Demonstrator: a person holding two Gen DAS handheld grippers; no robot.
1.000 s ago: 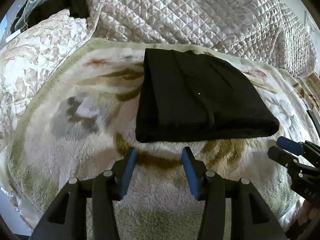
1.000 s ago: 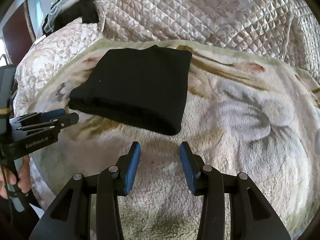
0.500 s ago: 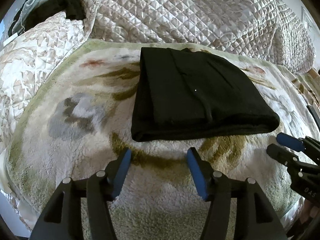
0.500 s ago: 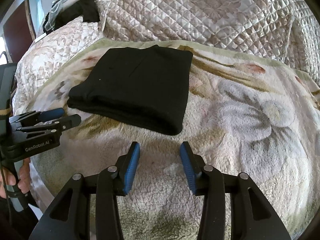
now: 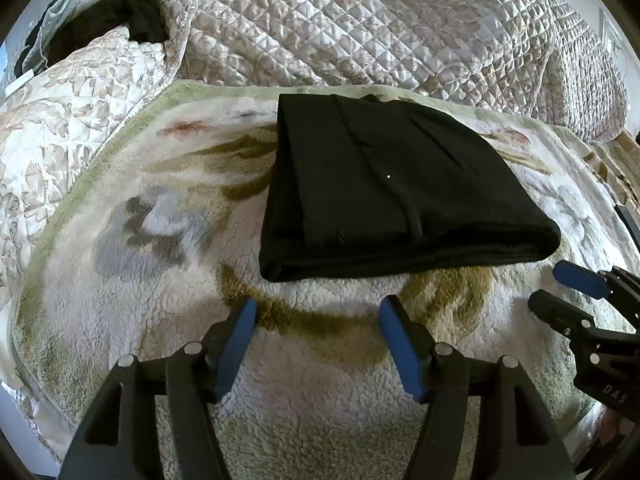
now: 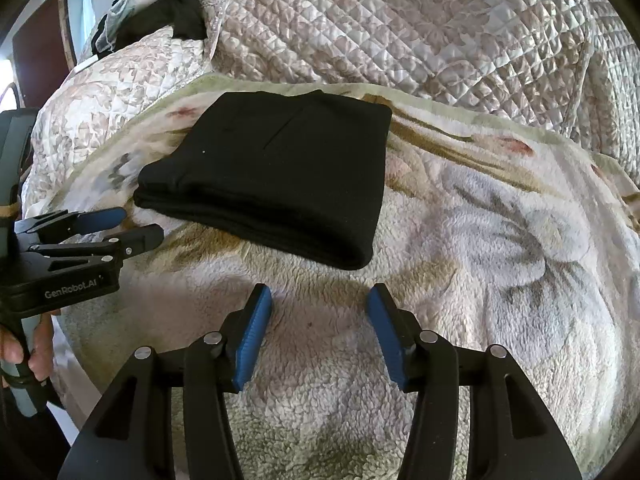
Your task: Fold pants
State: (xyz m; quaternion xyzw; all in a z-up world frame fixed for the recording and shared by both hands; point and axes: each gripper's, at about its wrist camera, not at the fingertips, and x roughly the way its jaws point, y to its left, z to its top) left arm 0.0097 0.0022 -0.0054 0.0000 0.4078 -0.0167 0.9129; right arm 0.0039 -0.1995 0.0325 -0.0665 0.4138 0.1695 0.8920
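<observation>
The black pants (image 5: 384, 196) are laid as a compact folded rectangle on the fleecy floral blanket (image 5: 152, 240), near the quilted bedspread (image 5: 400, 24); being soft, light and limp, they would best be taken at the thick near fold, though the layers are hard to count from here. Nothing is held by the left gripper (image 5: 318, 322) or the right gripper (image 6: 320, 312): compared with a second ago, both pairs of jaws have just been opening and are now spread moderately wide over bare blanket, just short of the pants.
</observation>
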